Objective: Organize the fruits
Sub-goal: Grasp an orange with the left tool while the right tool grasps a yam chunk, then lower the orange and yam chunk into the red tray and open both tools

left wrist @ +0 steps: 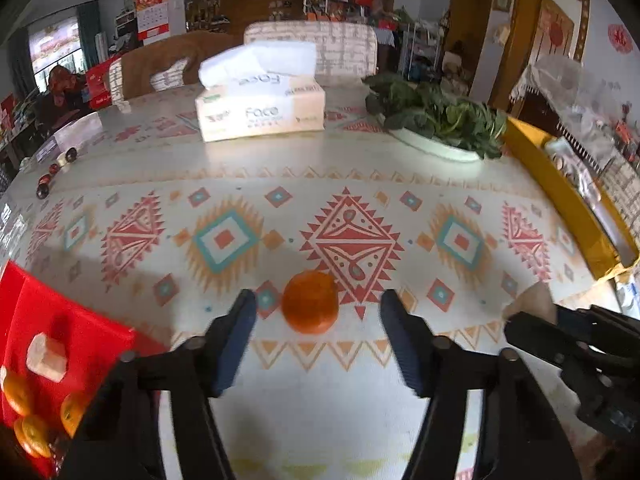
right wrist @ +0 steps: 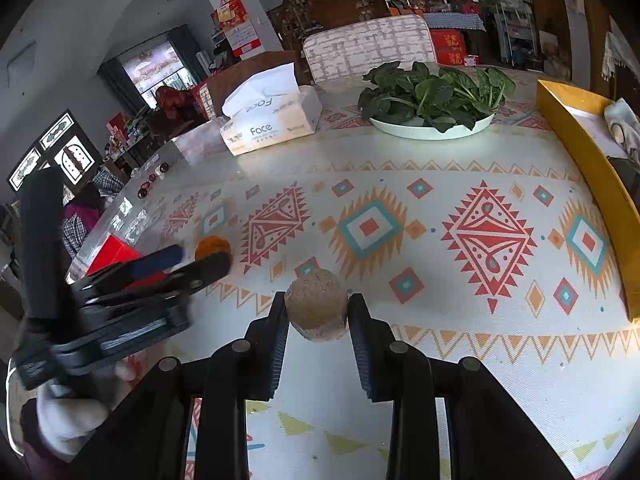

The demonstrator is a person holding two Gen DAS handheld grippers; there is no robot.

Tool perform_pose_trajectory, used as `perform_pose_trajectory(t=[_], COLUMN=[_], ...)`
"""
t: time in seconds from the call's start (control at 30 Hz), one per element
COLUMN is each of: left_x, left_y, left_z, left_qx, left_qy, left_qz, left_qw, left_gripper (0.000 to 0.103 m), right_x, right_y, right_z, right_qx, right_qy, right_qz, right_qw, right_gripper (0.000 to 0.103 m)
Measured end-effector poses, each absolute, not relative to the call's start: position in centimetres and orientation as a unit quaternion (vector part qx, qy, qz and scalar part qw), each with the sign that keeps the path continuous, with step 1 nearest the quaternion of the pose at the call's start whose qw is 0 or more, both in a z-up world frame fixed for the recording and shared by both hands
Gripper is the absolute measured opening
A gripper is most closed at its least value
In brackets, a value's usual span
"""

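An orange tangerine (left wrist: 310,301) lies on the patterned tablecloth between the tips of my left gripper (left wrist: 318,305), which is open around it without touching. It also shows in the right wrist view (right wrist: 213,247). My right gripper (right wrist: 319,310) is shut on a brown kiwi (right wrist: 317,304), held at the fingertips just above the cloth. A red tray (left wrist: 48,312) at the left holds several tangerines (left wrist: 32,432). The left gripper also shows in the right wrist view (right wrist: 200,258).
A tissue box (left wrist: 260,108) and a white plate of leafy greens (left wrist: 436,120) stand at the back of the table. A yellow box (left wrist: 568,196) runs along the right edge. Small dark fruits (left wrist: 44,182) lie at the far left. The right gripper's body (left wrist: 580,352) is close beside my left one.
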State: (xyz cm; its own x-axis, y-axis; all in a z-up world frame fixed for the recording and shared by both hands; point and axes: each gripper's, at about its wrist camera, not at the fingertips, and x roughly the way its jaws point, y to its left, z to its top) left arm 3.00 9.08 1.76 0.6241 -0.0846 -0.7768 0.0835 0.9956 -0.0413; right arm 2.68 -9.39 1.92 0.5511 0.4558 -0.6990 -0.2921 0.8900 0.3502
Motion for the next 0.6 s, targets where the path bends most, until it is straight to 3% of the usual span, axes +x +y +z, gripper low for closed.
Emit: perform_pose_trajectory(t=[0.07, 0.3, 0.6], left_x=[3.4, 1.8, -6.4], left_y=[8.7, 9.7, 14.9], left_z=[1.2, 2.3, 7.6], left_qx=[0.014, -0.017, -0.092], left_qy=[0.441, 0.424, 0.349], left_qz=[-0.039, -0.039, -0.031], left_qw=[0.897, 0.904, 0.932], left_gripper=[0.027, 0.027, 0.027], right_x=[2.7, 2.7, 2.5], right_y=[-9.3, -8.9, -8.7], right_z=[2.0, 1.8, 1.5], right_qx=[0.094, 0.086, 0.080], right_qy=[0.421, 0.424, 0.422], right_qz=[0.213, 0.213, 0.209], right_qw=[0.876, 0.876, 0.879], right_gripper=[0.033, 0.033, 0.033])
